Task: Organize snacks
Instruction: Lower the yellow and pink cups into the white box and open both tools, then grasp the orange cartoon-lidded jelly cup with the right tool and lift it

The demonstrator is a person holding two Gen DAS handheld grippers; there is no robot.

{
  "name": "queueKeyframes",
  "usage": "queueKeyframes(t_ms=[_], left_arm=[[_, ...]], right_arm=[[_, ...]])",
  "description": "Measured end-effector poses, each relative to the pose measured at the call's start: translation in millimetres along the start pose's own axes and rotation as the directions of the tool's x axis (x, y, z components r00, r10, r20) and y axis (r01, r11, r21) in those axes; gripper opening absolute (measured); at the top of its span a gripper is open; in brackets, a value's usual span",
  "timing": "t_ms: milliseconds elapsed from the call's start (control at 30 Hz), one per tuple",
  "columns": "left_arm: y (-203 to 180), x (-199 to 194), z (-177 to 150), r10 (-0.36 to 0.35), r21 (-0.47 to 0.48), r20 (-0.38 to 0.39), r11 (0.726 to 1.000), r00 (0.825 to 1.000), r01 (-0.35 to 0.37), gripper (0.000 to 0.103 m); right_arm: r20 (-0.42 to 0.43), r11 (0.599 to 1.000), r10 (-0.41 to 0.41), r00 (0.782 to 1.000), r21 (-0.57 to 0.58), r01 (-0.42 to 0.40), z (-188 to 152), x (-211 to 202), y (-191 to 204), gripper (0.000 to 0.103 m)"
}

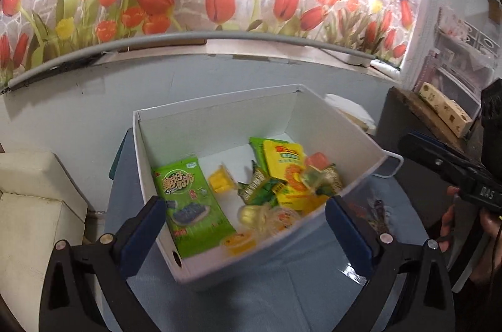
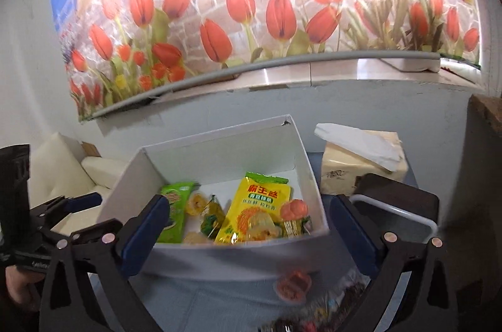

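A white cardboard box (image 1: 219, 125) stands on a pale blue cloth and holds several snacks. Among them are a green seaweed packet (image 1: 191, 203), a yellow packet (image 1: 285, 172), small green wrappers and jelly cups (image 1: 222, 181). My left gripper (image 1: 248, 219) is open over the box's near wall, with nothing between its blue pads. My right gripper (image 2: 251, 228) is open too, straddling the near side of the box (image 2: 219, 156). An orange jelly cup (image 2: 293, 285) lies on the cloth just outside the box, below the right gripper. Dark wrapped snacks (image 2: 329, 310) lie blurred beside it.
A tissue pack (image 2: 360, 162) sits right of the box, with a dark object with a white handle (image 2: 398, 206) in front of it. Cream cushions (image 1: 34, 197) lie to the left. A tulip mural wall stands behind. A hand holds the right gripper (image 1: 439, 162).
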State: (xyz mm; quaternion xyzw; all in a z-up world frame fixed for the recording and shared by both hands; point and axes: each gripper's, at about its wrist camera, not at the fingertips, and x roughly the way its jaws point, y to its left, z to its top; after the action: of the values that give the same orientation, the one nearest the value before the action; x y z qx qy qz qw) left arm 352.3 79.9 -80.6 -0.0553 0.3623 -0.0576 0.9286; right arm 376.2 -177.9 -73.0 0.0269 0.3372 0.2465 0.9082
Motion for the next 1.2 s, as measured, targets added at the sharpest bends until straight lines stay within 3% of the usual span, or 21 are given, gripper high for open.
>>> queueKeyframes(t_ms=[67,333,467,633,767,1067,1100,1167,1200], left_arm=[[-10.8,-13.2,-10.5,-0.019,0.011,0.011,1.000,1.000,0.018,0.103],[-49.7,-46.6,-70.8,-0.052,0.044,0.009,0.998,0.999,0.051,0.103],[-67.3,-52.1,-97.8,-0.072,0.037,-0.022,0.997,0.997,0.073,0.103],[-80.6,-56.1,-119.1,-0.064,0.076,-0.055,0.995,0.996,0.068,0.103],[-73.8,-58.0,-126.4,-0.051,0.058,-0.068,0.997,0.996,0.055,0.103],[-51.2,-47.2,-135.5,-0.055,0.007,-0.097,0.998,0.994,0.056,0.103],[-50.2,-46.3,-136.3,-0.057,0.006,-0.101,0.998,0.993,0.058,0.103],[-49.9,-45.4,-137.6,-0.059,0.013,-0.103,0.998,0.993,0.061,0.103],[-49.2,-45.2,-138.1,-0.052,0.014,-0.101,0.998,0.994,0.054,0.103]], right_arm=[[0.021,1.000,-0.006,1.000,-0.019,0.006,-11.5,-21.0,-1.8,0.103],[-0.045,0.993,-0.100,0.994,-0.074,0.096,-78.7,-55.5,-10.3,0.103],[-0.128,0.992,-0.112,0.985,-0.068,0.104,-100.0,-29.1,-7.5,0.103],[-0.180,0.987,-0.126,0.976,-0.121,0.105,-100.1,18.8,3.8,0.103],[-0.227,0.991,-0.129,0.965,-0.070,0.116,-95.3,53.5,-6.8,0.103],[-0.267,0.988,-0.155,0.951,-0.037,0.151,-96.3,89.3,-13.1,0.102],[-0.267,0.986,-0.168,0.949,-0.046,0.162,-96.1,92.5,-12.6,0.100],[-0.287,0.978,-0.208,0.935,-0.088,0.190,-97.3,99.9,-9.4,0.082],[-0.319,0.973,-0.229,0.920,-0.093,0.210,-99.1,105.8,-10.3,0.061]])
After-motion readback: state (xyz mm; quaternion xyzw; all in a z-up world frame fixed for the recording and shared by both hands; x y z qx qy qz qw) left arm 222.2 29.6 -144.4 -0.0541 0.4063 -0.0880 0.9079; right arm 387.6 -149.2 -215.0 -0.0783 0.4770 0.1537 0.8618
